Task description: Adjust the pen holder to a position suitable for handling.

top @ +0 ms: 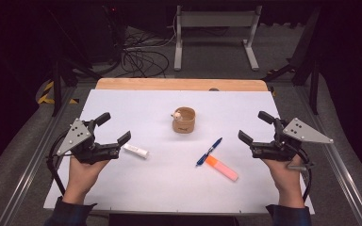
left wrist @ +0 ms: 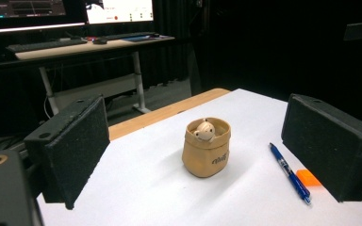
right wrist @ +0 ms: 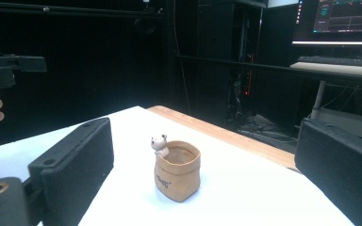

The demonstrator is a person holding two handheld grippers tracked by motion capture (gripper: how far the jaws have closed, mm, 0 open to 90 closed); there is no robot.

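Both grippers hover over the white tabletop [top: 160,188], one at each side, and both point inward at the pouch [top: 184,120] standing upright near the middle. The left gripper [top: 113,128] has its fingers [left wrist: 73,150] spread wide, grasping nothing — the right gripper [top: 256,127] likewise, released and empty. A small bear figure [top: 176,114] peeks over the pouch's rim. Nearer the person, a white tube [top: 135,150] lies just beside the left gripper; a blue pen [top: 209,151] and an orange marker [top: 221,168] lie side by side right of centre.
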